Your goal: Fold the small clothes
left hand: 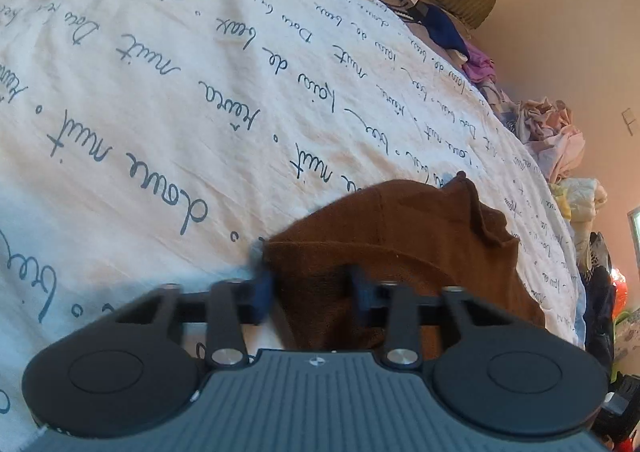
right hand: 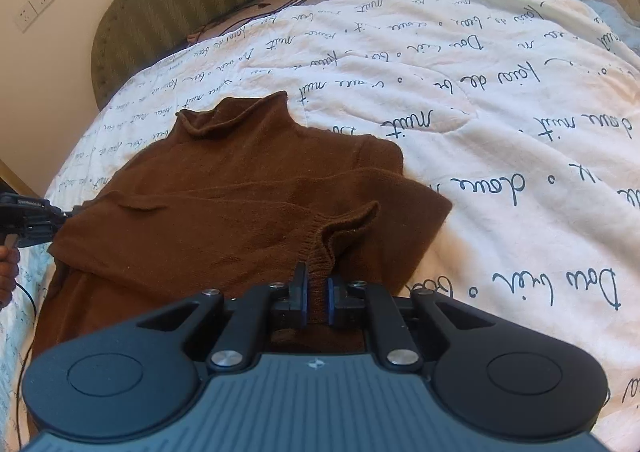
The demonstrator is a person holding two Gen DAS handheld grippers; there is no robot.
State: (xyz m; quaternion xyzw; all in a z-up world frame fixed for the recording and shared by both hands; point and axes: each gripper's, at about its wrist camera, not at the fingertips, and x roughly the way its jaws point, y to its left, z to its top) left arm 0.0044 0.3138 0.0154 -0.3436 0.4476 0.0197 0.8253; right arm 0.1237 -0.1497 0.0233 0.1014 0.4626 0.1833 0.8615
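Brown knit sweater [right hand: 224, 204] lies on the quilt [right hand: 500, 100] ahead of both tools. Right gripper [right hand: 316, 292] pinches its ribbed cuff; left gripper [left hand: 312, 288] stands spread around an edge. Sleeve fold under way; next, carry cuff inward.

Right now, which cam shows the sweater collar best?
Right wrist. The collar sits at the far end of the brown sweater, unblocked, its rolled rim clear, while the right gripper pinches a ribbed cuff. In the left wrist view, the collar shows only edge-on, as bunched folds.
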